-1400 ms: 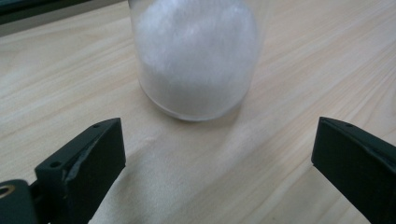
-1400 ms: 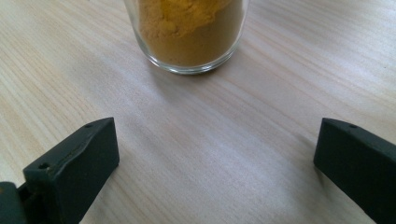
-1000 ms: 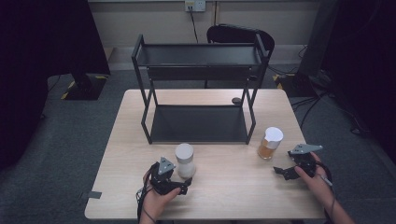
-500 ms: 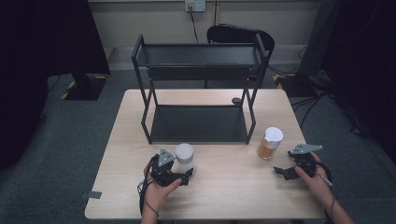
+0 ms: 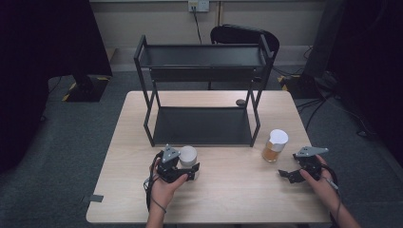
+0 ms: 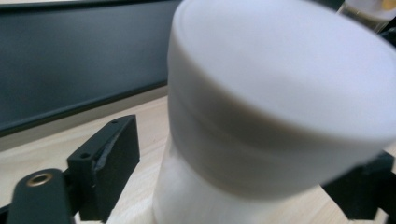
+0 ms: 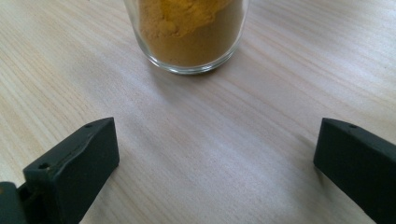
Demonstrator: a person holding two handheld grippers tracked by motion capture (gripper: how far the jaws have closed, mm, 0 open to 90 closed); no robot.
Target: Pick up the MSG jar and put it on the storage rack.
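A white jar with a broad white lid (image 5: 188,154) stands on the table near the front of the black rack. My left gripper (image 5: 190,168) reaches around its lower body from the left. In the left gripper view the jar (image 6: 280,116) sits between the jaws of the left gripper (image 6: 238,172); they have just been closing, and a strip of wood still shows between the left jaw and the jar. A glass jar of orange powder with a white lid (image 5: 274,146) stands at the right. My right gripper (image 5: 286,175) rests open just short of the glass jar (image 7: 187,32), nothing between its jaws (image 7: 219,158).
A black two-shelf rack (image 5: 202,71) stands on the far half of the wooden table (image 5: 228,204). A small dark round object (image 5: 240,102) lies by its right rear leg. A dark chair (image 5: 242,33) is behind the table.
My left gripper has pushed forward around the white jar's body and its jaws have narrowed. The right gripper and the orange jar have not moved.
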